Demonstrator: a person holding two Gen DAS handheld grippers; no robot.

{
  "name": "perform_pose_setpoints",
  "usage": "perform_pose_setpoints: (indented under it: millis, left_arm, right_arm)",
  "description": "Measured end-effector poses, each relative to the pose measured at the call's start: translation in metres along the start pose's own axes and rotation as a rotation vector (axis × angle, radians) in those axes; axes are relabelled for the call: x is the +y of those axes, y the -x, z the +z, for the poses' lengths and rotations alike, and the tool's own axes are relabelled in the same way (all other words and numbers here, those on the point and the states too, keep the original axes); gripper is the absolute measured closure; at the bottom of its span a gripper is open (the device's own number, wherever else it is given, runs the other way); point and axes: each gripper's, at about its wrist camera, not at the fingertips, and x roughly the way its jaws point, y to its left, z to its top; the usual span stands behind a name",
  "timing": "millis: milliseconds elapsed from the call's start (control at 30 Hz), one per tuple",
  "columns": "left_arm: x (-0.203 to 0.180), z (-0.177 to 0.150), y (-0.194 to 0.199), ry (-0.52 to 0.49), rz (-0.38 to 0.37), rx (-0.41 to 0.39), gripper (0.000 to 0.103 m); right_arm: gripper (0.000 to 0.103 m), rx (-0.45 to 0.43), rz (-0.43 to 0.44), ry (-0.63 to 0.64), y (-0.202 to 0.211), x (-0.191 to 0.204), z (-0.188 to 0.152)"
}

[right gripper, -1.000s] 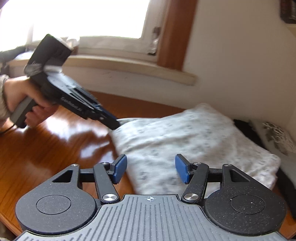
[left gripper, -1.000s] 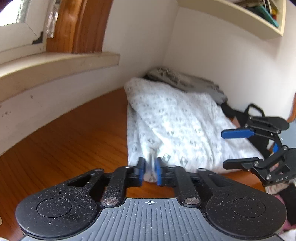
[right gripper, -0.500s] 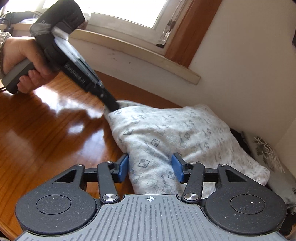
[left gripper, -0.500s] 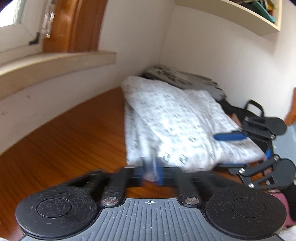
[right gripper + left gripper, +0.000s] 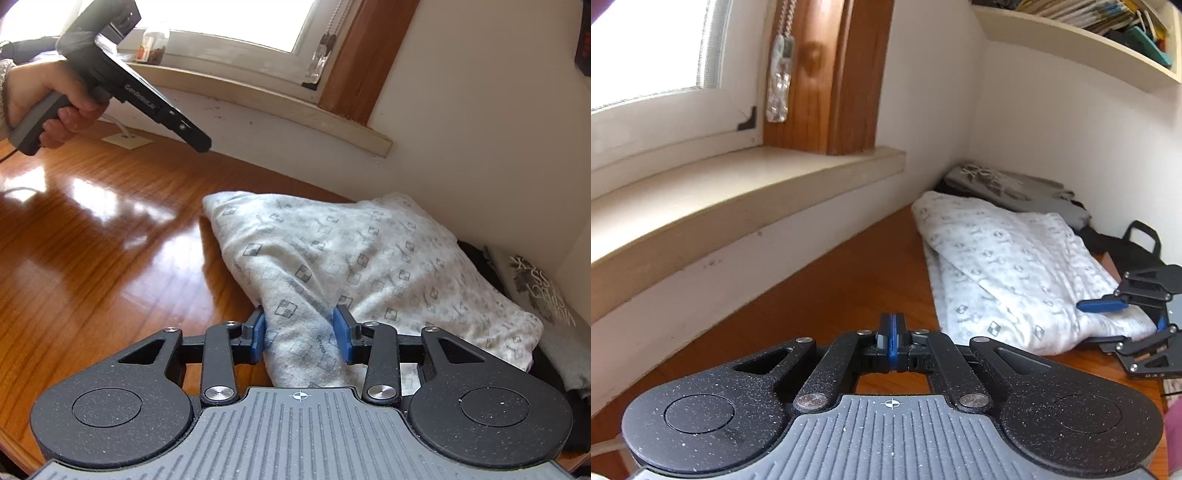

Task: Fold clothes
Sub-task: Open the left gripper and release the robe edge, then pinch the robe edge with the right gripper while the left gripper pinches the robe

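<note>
A folded white garment with small grey squares lies on the wooden table near the wall corner. My right gripper is at its near end. Its jaws are closing, and both blue pads touch the bunched fabric between them. In the left wrist view one of its fingers lies on top of the cloth and the other is under it. My left gripper is shut with nothing in it. It hangs above bare table, left of the garment. A hand holds the left gripper.
Behind the white garment lie a grey printed garment and a black bag, against the wall. A windowsill runs along the left wall, with a jar on it. A bookshelf hangs high on the right.
My left gripper let go of the garment's corner, shut fully, and drew back and up off the cloth. My right gripper's jaws narrowed onto the garment's near end.
</note>
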Motion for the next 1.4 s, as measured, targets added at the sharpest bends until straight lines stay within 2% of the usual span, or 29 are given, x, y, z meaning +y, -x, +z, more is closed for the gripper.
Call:
perform_pose_setpoints:
  millis: [33, 67, 100, 167, 333, 433, 467, 500, 533, 600, 700, 867, 1033, 1067, 1100, 1167, 1200, 1400]
  left_arm:
    - [-0.007, 0.000, -0.002, -0.016, -0.028, 0.012, 0.101]
    - [-0.014, 0.001, -0.004, -0.033, -0.055, 0.024, 0.088]
    - [-0.022, 0.000, -0.007, -0.059, -0.078, 0.032, 0.069]
    - [-0.036, -0.004, -0.014, -0.093, -0.082, 0.032, 0.041]
    - [-0.054, -0.012, -0.041, -0.142, -0.072, 0.084, 0.041]
    - [-0.056, -0.011, -0.044, -0.133, -0.095, 0.050, 0.047]
    - [-0.056, -0.010, -0.043, -0.139, -0.099, 0.028, 0.056]
    - [-0.057, -0.009, -0.041, -0.146, -0.101, 0.006, 0.076]
    - [-0.057, -0.008, -0.040, -0.145, -0.108, -0.005, 0.090]
    - [-0.060, -0.008, -0.034, -0.171, -0.087, 0.004, 0.095]
    - [-0.051, -0.012, -0.025, -0.169, -0.057, 0.019, 0.095]
    - [-0.041, -0.019, -0.025, -0.169, -0.086, 0.096, 0.094]
    - [-0.027, -0.009, -0.006, -0.130, -0.041, 0.068, 0.094]
    - [-0.022, -0.006, -0.001, -0.101, -0.045, 0.049, 0.087]
    - [-0.021, -0.004, -0.004, -0.070, -0.052, 0.039, 0.075]
    - [-0.020, 0.000, -0.011, -0.007, -0.068, 0.020, 0.060]
    - [-0.020, 0.002, -0.015, 0.024, -0.076, 0.011, 0.056]
    - [-0.031, 0.004, -0.052, 0.115, -0.130, 0.050, 0.056]
  right_arm:
    - [0.076, -0.005, -0.002, -0.008, 0.000, -0.001, 0.001]
    - [0.077, -0.011, -0.005, -0.015, 0.001, -0.001, 0.002]
    - [0.077, -0.016, -0.006, -0.022, 0.001, -0.002, 0.004]
    - [0.078, -0.025, -0.007, -0.033, 0.002, -0.003, 0.004]
    - [0.083, -0.074, -0.035, -0.063, 0.011, -0.008, 0.006]
    - [0.084, -0.090, -0.037, -0.086, 0.014, -0.013, 0.010]
    - [0.084, -0.096, -0.037, -0.087, 0.015, -0.015, 0.010]
    - [0.084, -0.094, -0.036, -0.083, 0.016, -0.015, 0.011]
    - [0.085, -0.094, -0.036, -0.079, 0.016, -0.016, 0.012]
    - [0.085, -0.094, -0.029, -0.076, 0.018, -0.016, 0.011]
    - [0.086, -0.083, -0.002, -0.069, 0.017, -0.012, 0.007]
    - [0.086, -0.060, 0.009, -0.022, 0.015, 0.001, 0.003]
    - [0.084, -0.046, 0.022, -0.045, 0.021, -0.008, -0.005]
    - [0.083, -0.045, 0.029, -0.062, 0.023, -0.012, -0.007]
    - [0.082, -0.044, 0.035, -0.079, 0.024, -0.016, -0.009]
    - [0.077, -0.045, 0.047, -0.105, 0.028, -0.023, -0.011]
    - [0.077, -0.043, 0.048, -0.108, 0.030, -0.024, -0.012]
    - [0.076, -0.033, 0.042, -0.101, 0.026, -0.022, -0.012]
